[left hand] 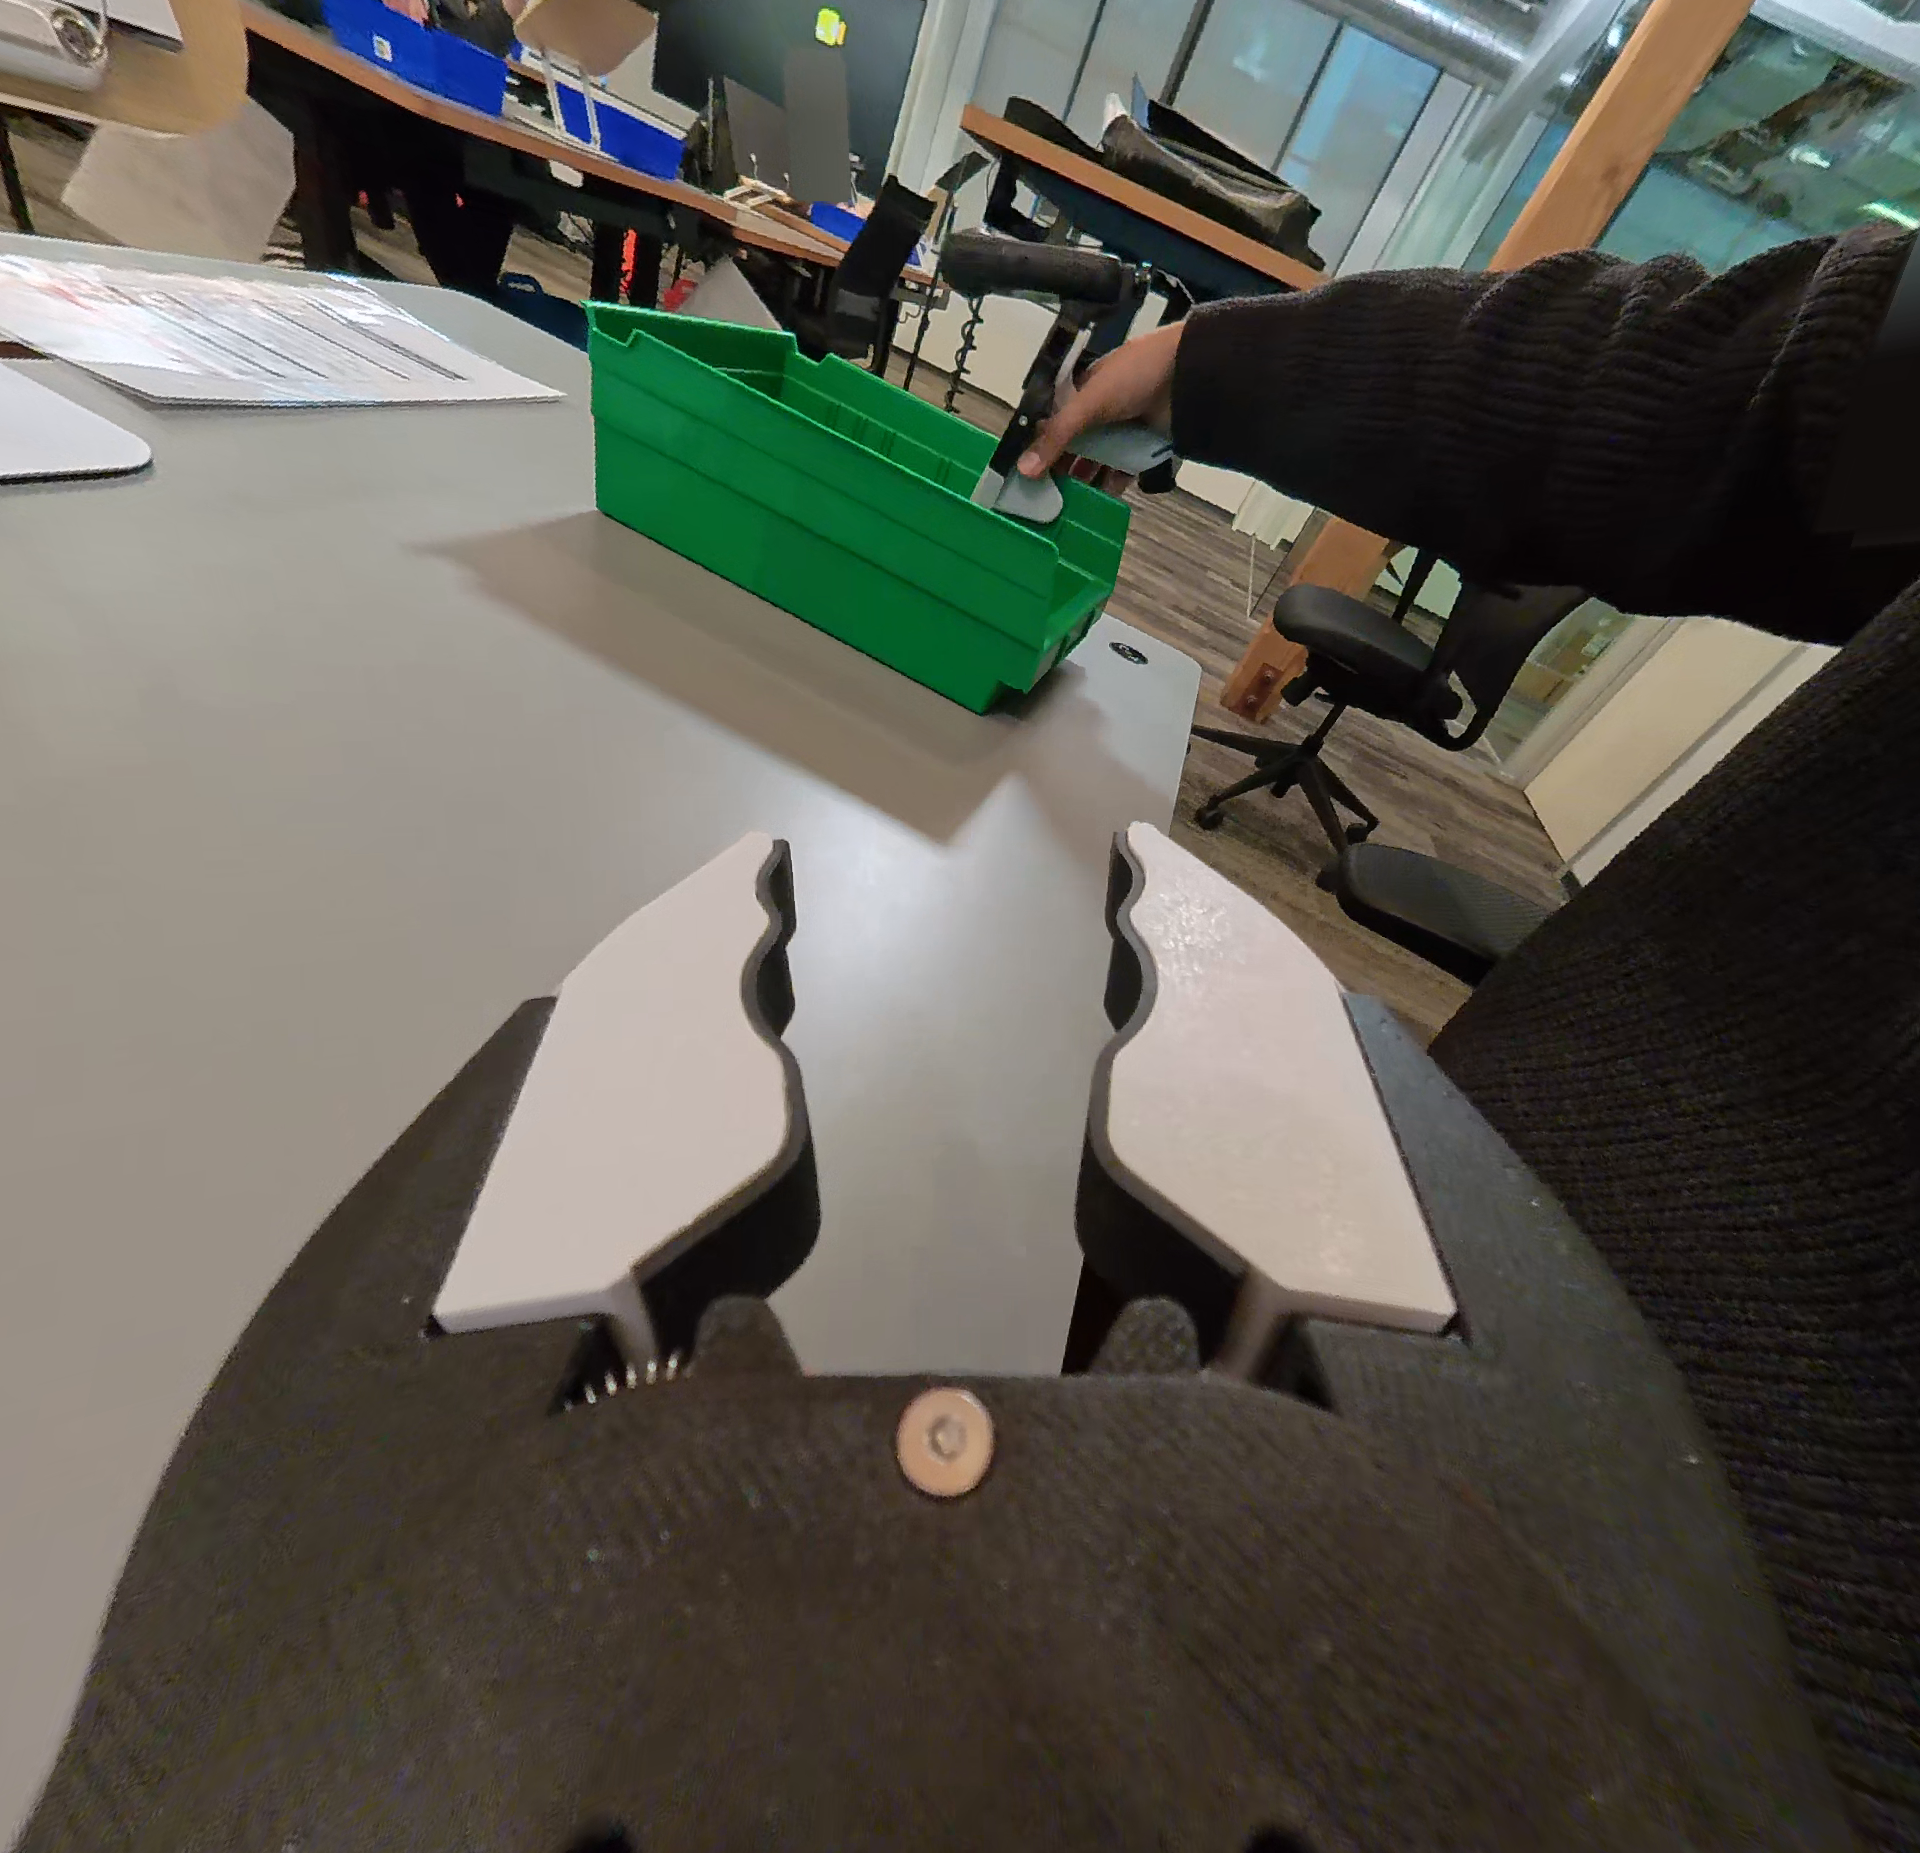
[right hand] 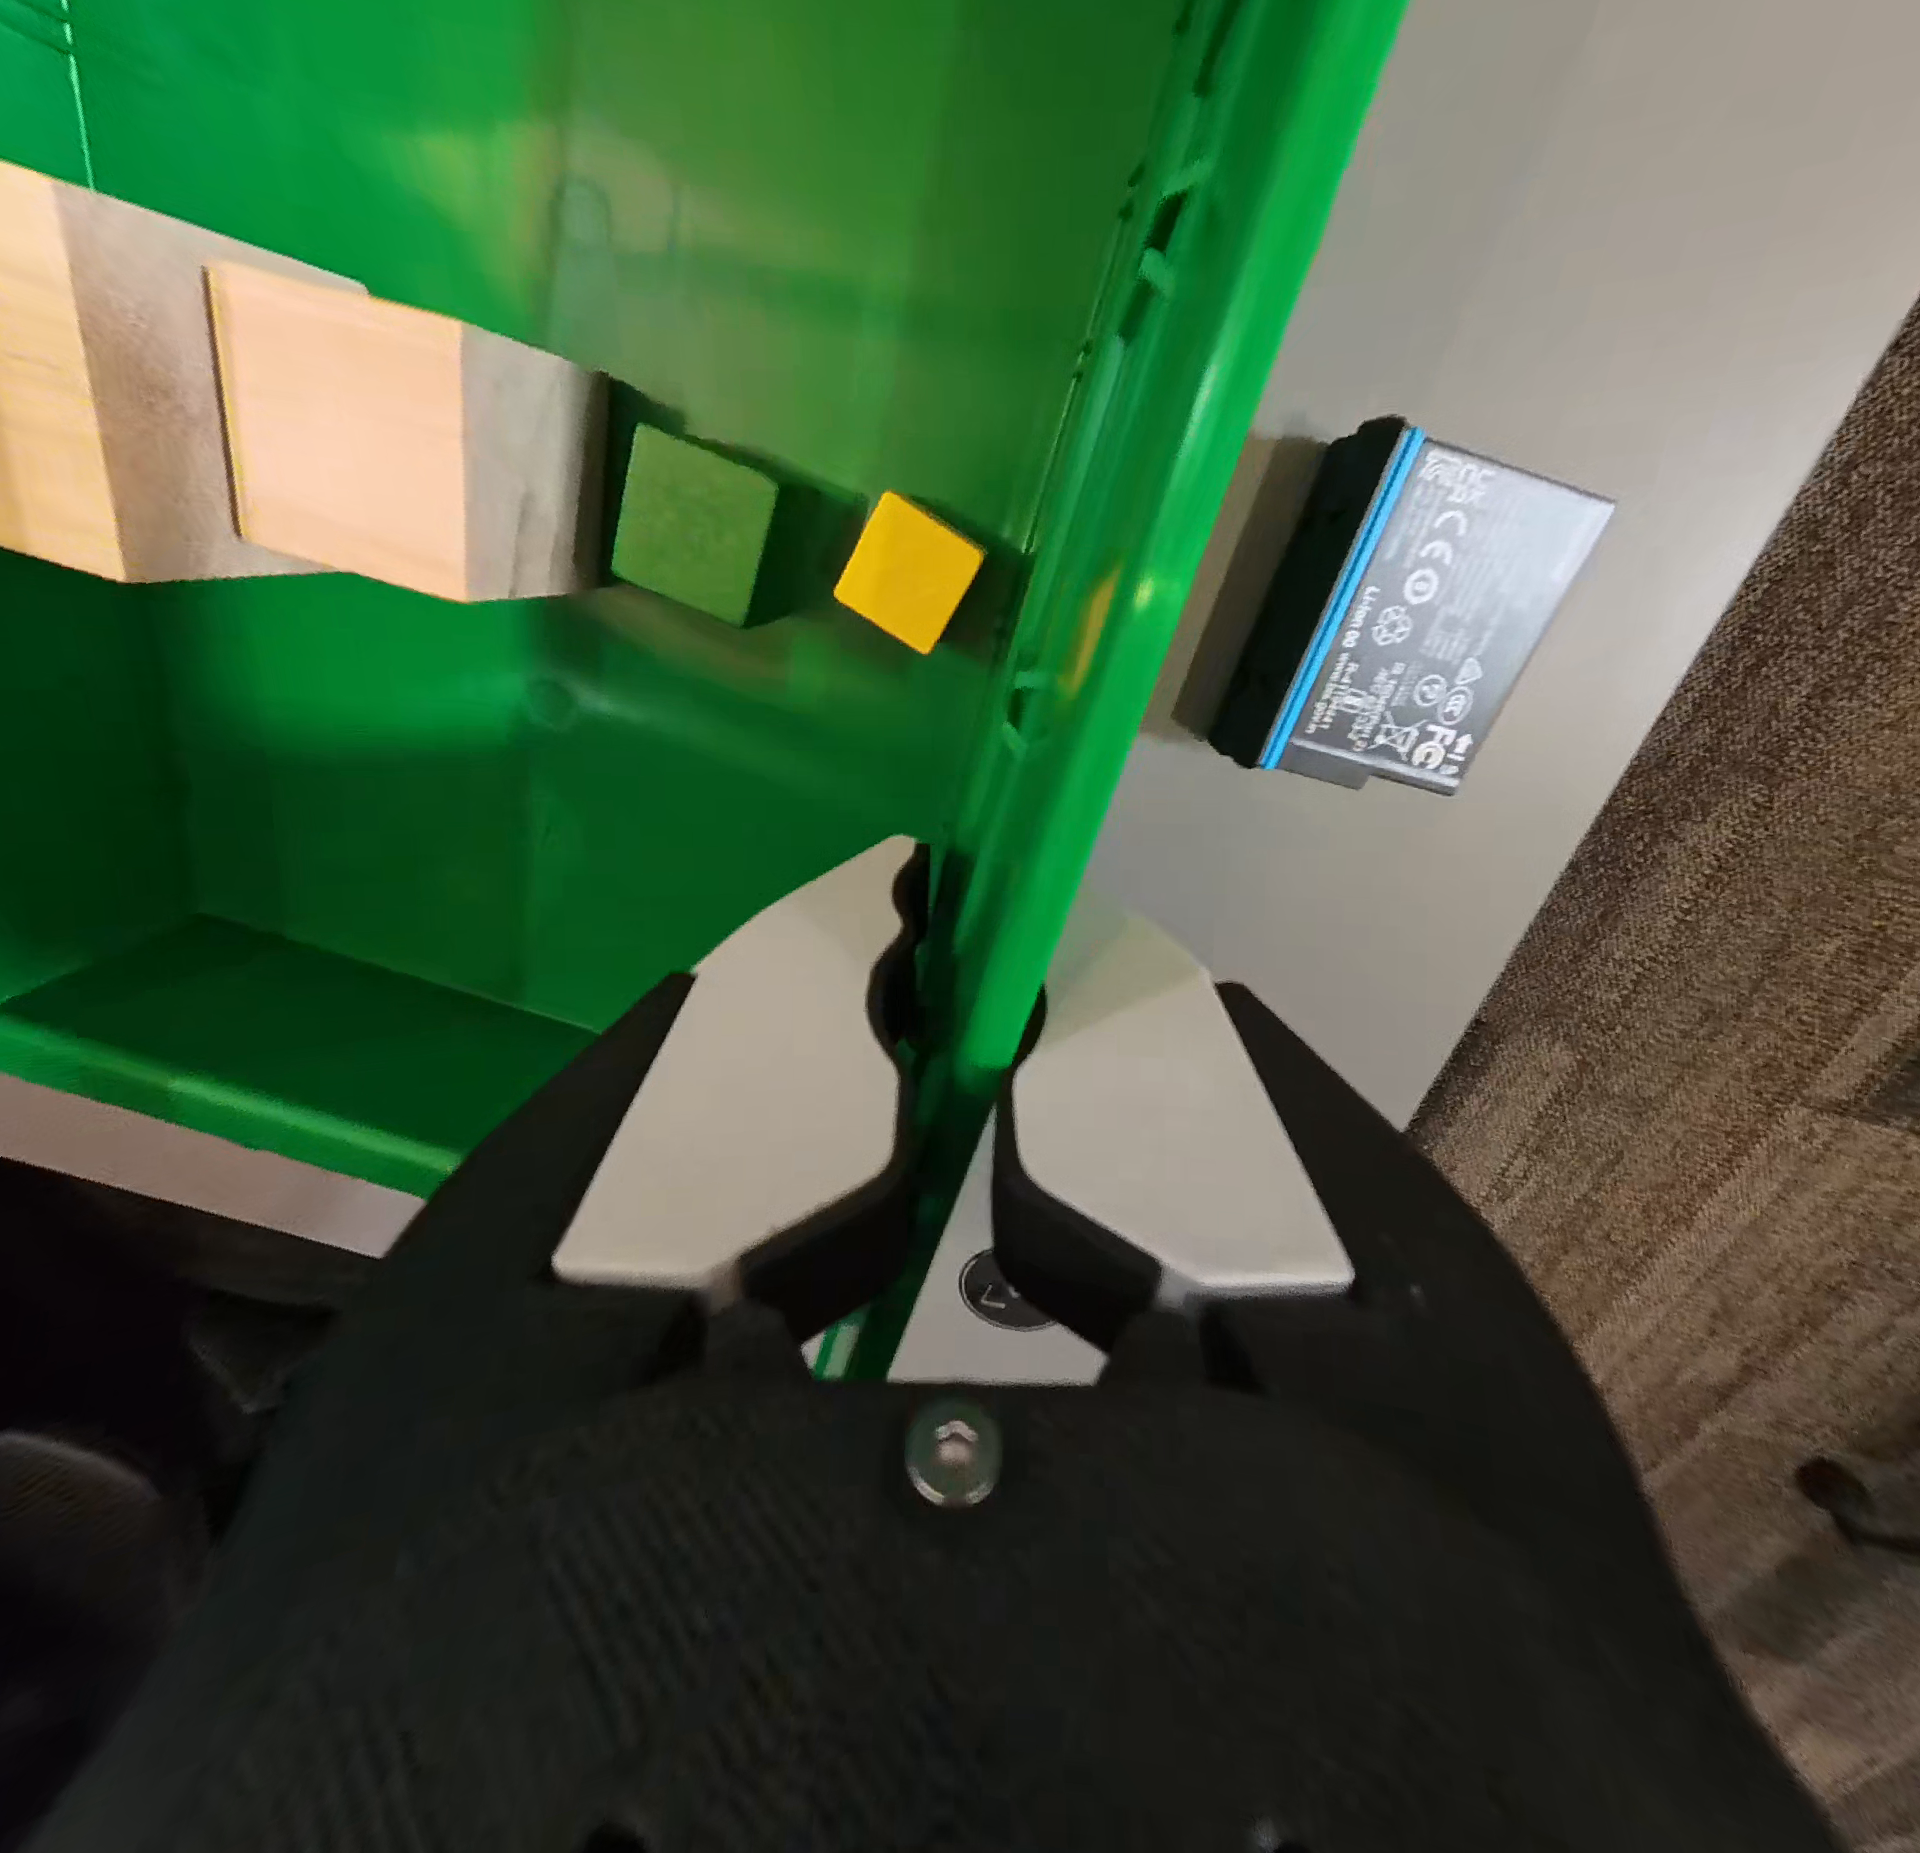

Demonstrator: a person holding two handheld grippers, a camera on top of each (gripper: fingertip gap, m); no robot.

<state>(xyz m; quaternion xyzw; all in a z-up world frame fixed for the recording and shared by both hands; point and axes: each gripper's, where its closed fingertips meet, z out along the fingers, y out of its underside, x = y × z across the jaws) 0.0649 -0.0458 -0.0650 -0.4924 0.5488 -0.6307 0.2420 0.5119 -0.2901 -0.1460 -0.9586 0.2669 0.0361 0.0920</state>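
Observation:
A green plastic bin [left hand: 831, 515] stands on the grey table [left hand: 312, 712] near its far right corner. My right gripper [right hand: 961, 962] is shut on the bin's side wall [right hand: 1101, 577], one finger inside and one outside; it also shows in the left wrist view [left hand: 1023, 494], held by a hand. Inside the bin lie two wooden blocks [right hand: 343, 432], a small green cube [right hand: 691, 520] and a small yellow cube [right hand: 909, 569]. My left gripper [left hand: 951, 868] is open and empty, low over the bare table, well short of the bin.
A dark battery pack with a blue stripe [right hand: 1423, 608] lies on the table just outside the bin's wall. Paper sheets [left hand: 239, 338] lie at the table's far left. The table edge [left hand: 1184, 743] is close to the bin, with an office chair [left hand: 1361, 681] beyond.

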